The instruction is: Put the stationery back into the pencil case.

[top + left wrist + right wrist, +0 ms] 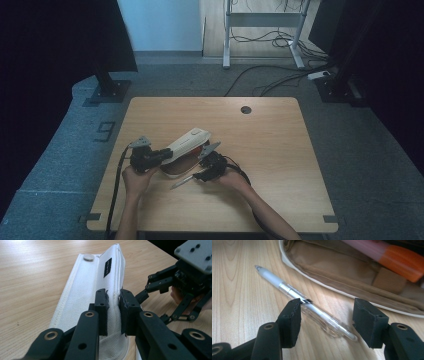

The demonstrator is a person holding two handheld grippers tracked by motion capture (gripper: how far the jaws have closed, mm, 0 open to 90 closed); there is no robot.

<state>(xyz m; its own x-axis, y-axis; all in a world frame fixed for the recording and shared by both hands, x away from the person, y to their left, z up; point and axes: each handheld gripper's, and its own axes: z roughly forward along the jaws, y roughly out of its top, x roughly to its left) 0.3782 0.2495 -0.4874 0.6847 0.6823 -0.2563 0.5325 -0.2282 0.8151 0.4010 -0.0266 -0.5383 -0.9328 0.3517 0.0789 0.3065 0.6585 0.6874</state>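
- Here, the right gripper [325, 322], jaws spread, straddles a clear plastic pen [304, 303] lying diagonally on the table beside the case.
- Left gripper [113, 312] pinches the white fabric pencil case's flap [87, 290].

On the wooden table [270, 150], the left gripper [159, 157] grips the white pouch's [187, 142] flap; the right gripper [199, 176] hovers, jaws apart, by a pen [181, 182].

Pen [304, 306] on the table [280, 150] just before the open pencil case [186, 150], marker [404, 260] inside it
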